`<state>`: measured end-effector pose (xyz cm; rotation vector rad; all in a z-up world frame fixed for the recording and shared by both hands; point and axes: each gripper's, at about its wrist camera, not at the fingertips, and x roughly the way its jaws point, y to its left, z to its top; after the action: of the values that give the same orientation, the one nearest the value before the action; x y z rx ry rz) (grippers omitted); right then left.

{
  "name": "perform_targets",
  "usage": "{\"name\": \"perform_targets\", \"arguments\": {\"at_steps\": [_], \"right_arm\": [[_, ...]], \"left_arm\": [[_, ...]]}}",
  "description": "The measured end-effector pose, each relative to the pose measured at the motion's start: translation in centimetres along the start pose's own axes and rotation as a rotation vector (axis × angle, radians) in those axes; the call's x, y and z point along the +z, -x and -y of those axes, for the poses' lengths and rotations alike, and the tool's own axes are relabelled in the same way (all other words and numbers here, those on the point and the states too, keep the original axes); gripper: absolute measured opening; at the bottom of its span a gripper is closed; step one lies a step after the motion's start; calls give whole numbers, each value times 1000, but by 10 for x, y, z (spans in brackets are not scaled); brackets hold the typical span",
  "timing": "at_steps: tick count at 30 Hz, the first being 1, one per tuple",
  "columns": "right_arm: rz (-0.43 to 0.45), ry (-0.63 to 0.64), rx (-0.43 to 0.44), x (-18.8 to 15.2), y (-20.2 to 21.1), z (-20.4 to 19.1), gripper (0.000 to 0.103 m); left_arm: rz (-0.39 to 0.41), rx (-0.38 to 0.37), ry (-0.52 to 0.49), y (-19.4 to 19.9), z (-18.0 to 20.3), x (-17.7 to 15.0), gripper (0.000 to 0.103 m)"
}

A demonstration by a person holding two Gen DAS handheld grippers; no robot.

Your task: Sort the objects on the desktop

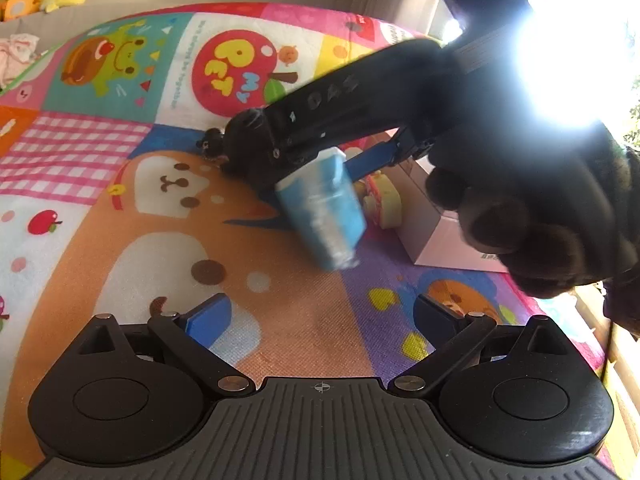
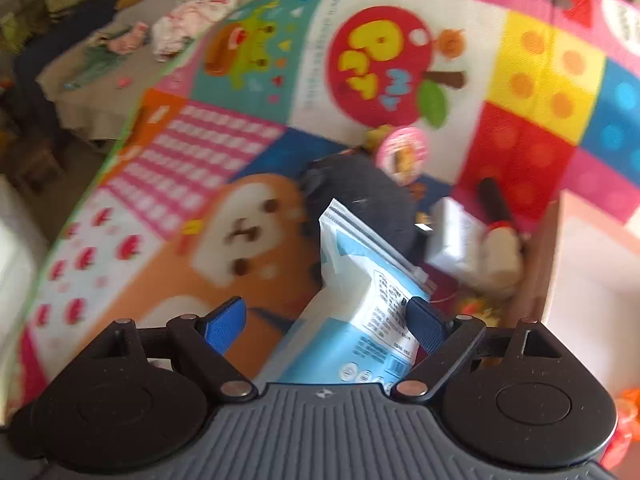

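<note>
Your left wrist camera sits just behind its own open fingers (image 1: 323, 320) and looks forward and moderately down, close over the cartoon play mat (image 1: 120, 216), with your gloved right hand (image 1: 532, 216) and its tool crossing the upper right of the view. Your right wrist camera rides behind the right gripper (image 2: 325, 322) and tilts more steeply onto the same mat (image 2: 120, 216), the picture smeared by blur. Both views share the red "My Pet" apple panel (image 1: 236, 70) (image 2: 384, 60), the bear-face print (image 1: 176, 188) (image 2: 248, 232) and the blue-and-white packet (image 1: 320, 208) (image 2: 360, 292).
</note>
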<state>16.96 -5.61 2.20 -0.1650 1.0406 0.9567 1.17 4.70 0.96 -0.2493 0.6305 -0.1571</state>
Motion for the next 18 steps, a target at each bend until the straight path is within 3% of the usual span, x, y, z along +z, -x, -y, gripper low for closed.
{"name": "perform_targets", "arguments": {"at_steps": [1,2,5,6,7,9,18], "right_arm": [[6,13,49,-1,9,-3,85],[47,56,25,-1,22,-7,85],[165,149,-261,9,44,-9,83],[169,142,-361,17,44,0,72],[156,130,-431,25,41,10,53],[123,109,-530,36,31,30,38],[17,103,-670,58,-40,61,28]], "left_arm": [[1,0,-2,0,0,0,100],[2,1,-2,1,0,0,101],[3,1,1,0,0,0,101],[2,0,3,0,0,0,101],[3,-1,4,0,0,0,101],[3,-1,6,0,0,0,101],[-2,-7,46,-1,-7,0,101]]}}
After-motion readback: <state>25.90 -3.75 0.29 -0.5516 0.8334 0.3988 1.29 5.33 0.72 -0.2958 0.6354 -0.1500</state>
